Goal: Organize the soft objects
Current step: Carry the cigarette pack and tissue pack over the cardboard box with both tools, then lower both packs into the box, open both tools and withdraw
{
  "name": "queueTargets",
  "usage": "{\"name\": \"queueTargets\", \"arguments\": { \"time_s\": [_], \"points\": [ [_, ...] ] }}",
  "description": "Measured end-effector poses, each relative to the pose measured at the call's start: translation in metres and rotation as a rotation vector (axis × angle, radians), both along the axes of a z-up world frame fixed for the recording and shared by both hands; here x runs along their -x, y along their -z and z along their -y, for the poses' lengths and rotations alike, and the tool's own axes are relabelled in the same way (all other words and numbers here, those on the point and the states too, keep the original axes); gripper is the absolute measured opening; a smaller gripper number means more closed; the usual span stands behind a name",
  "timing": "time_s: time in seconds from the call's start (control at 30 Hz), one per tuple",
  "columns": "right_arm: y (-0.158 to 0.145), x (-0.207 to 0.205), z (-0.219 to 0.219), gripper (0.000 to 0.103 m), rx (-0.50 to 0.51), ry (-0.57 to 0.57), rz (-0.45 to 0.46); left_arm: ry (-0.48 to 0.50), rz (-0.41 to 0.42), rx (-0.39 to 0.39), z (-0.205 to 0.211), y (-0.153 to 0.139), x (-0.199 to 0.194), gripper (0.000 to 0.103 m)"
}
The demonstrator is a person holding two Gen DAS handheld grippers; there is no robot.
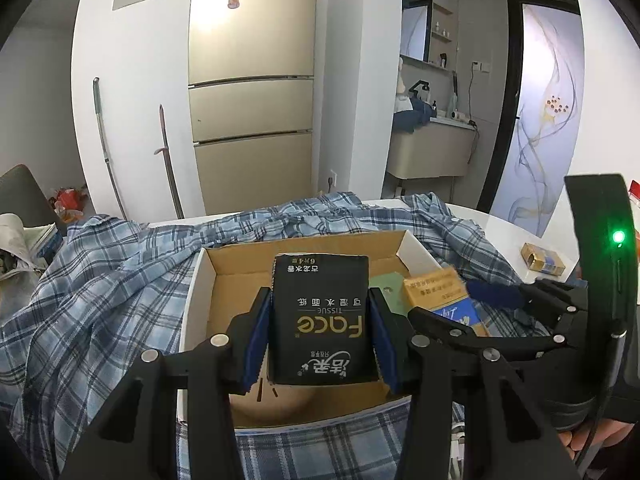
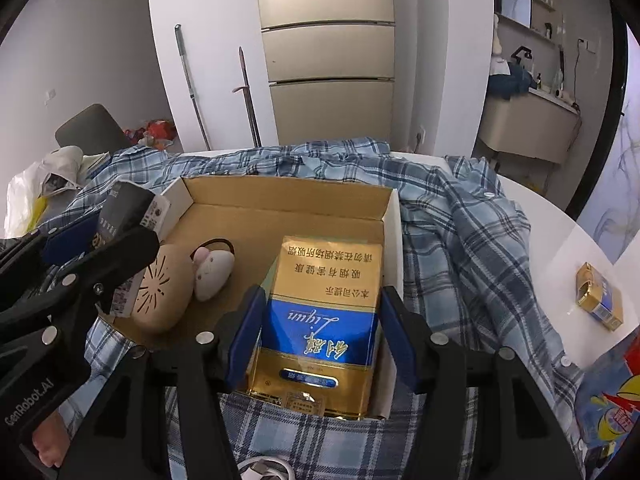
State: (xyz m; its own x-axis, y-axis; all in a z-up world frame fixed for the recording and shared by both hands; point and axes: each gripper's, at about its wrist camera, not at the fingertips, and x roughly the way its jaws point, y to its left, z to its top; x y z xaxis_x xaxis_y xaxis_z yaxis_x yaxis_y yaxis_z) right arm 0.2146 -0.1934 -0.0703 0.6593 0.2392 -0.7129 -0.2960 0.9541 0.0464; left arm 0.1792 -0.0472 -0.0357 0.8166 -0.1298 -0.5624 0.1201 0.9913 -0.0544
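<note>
Two packs sit over the cardboard box (image 1: 224,264): my left hand-held gripper (image 1: 320,320) clamps the black tissue pack (image 1: 320,312). My right hand-held gripper (image 2: 320,332) brackets the gold-and-blue pack (image 2: 320,320), jaws apparently clear of its sides.

A home: tall fridge (image 1: 251,92), bathrm sink counter (image 1: 436,142), mops by wall (image 1: 105,148), plaid shirt (image 1: 100,280) on table.

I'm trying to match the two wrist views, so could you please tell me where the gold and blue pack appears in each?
Left wrist view: gold and blue pack at right of centre, inside the cardboard box.
Right wrist view: pack at lower centre, between the blue pads.
Shared landmark: the plaid shirt under the box.
</note>
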Motion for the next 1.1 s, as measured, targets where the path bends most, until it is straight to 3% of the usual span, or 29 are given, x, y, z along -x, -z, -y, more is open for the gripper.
{"name": "queueTargets", "arguments": {
  "time_s": [0.03,0.17,0.3,0.43,0.53,0.6,0.7,1.1],
  "points": [
    [-0.001,0.0,0.001,0.068,0.001,0.003,0.003,-0.003,-0.001,-0.007,0.001,0.001,0.0,0.049],
    [-0.007,0.002,0.009,0.069,-0.01,0.018,0.022,0.0,-0.014,-0.01,0.003,0.003,0.0,0.049],
    [-0.013,0.002,0.027,0.069,0.057,0.104,0.078,0.03,-0.062,-0.004,0.008,0.012,-0.005,0.049],
    [-0.01,-0.01,0.052,0.069,-0.056,0.152,-0.013,0.03,-0.148,0.002,0.013,0.028,-0.014,0.049],
    [-0.01,-0.011,0.056,0.069,-0.067,0.139,-0.03,0.053,-0.191,0.019,0.014,0.035,-0.018,0.049],
    [-0.011,-0.011,0.055,0.069,-0.072,0.123,-0.034,0.061,-0.193,0.019,0.015,0.036,-0.018,0.049],
    [-0.008,-0.01,0.051,0.069,-0.073,0.105,-0.047,0.065,-0.183,0.025,0.017,0.036,-0.016,0.067],
    [-0.009,-0.008,0.047,0.069,-0.066,0.1,-0.037,0.032,-0.092,0.058,0.002,0.005,-0.001,0.072]
  ]
}}
